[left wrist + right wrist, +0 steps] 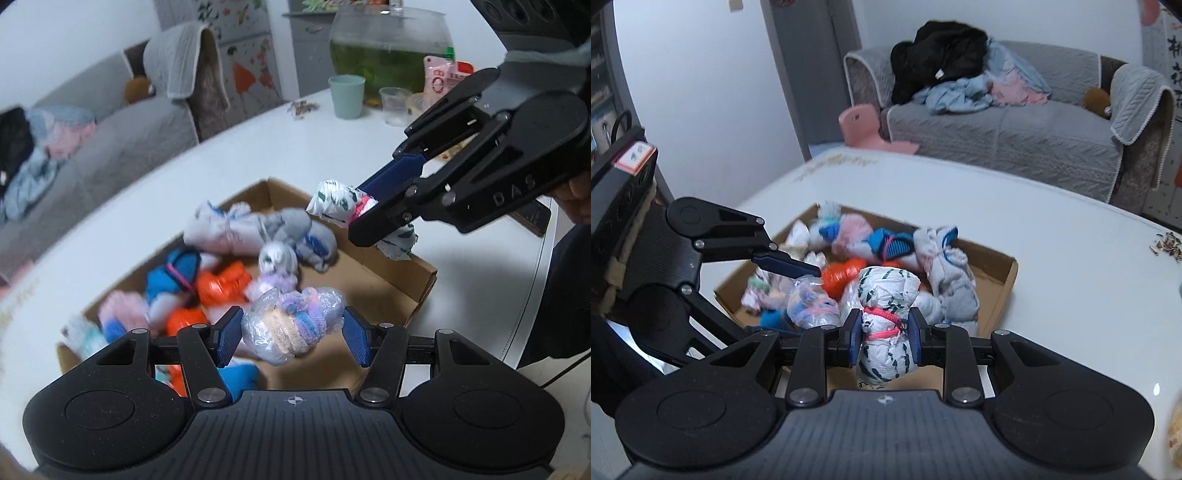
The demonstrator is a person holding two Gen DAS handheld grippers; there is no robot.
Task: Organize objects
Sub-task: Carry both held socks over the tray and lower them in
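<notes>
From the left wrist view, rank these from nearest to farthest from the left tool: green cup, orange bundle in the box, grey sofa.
1. Orange bundle, in the cardboard box just ahead of the left tool, slightly left.
2. Green cup, far side of the white table, right of centre.
3. Grey sofa, beyond the table, far left.

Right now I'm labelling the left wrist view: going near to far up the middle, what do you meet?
Left gripper shut on plastic-wrapped hair ties → cardboard box of bundles → white table → green cup.
</notes>
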